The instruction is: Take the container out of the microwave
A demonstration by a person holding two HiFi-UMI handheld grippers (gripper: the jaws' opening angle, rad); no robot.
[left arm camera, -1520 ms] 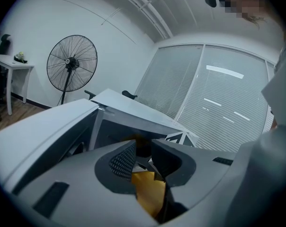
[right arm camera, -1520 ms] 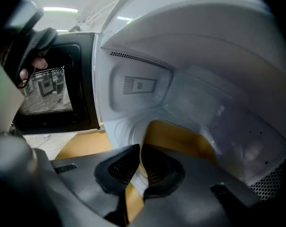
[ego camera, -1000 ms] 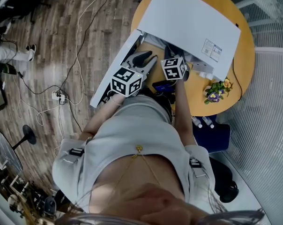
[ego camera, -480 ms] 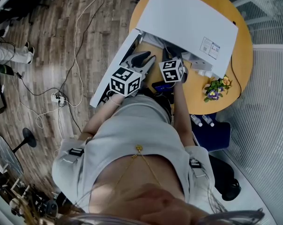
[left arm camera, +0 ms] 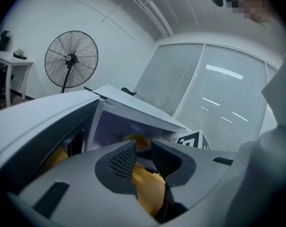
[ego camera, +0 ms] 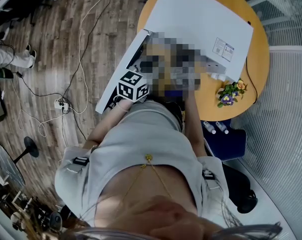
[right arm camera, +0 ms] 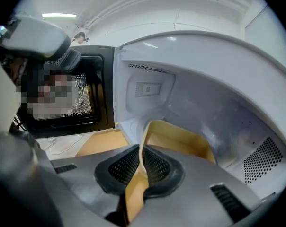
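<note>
While the round yellow-orange wooden table (ego camera: 211,109) fills the head view's 1 o'clock area, the white box microwave (ego camera: 201,19) sits on it. Its black-windowed door (right arm camera: 102,79) is swung open toward 9 o'clock in the right gripper view. Inside the pale cavity, at 5 o'clock from the vent panel on the back wall, sits the thin-walled yellow rectangular container (right arm camera: 181,141). The part of its inside that shows is plain yellow floor and walls.

The right gripper (right arm camera: 142,167) has its two mesh-padded jaws pressed together on the container's near wall, which rises upright between them toward 12 o'clock.

The left gripper (left arm camera: 144,155) points at the open microwave with its jaws parted by a narrow gap. They pinch nothing, and the yellow container (left arm camera: 150,188) shows beyond them at 6 o'clock.

A small bunch of yellow and purple flowers (ego camera: 230,95) lies on the table at 4 o'clock from the microwave.
</note>
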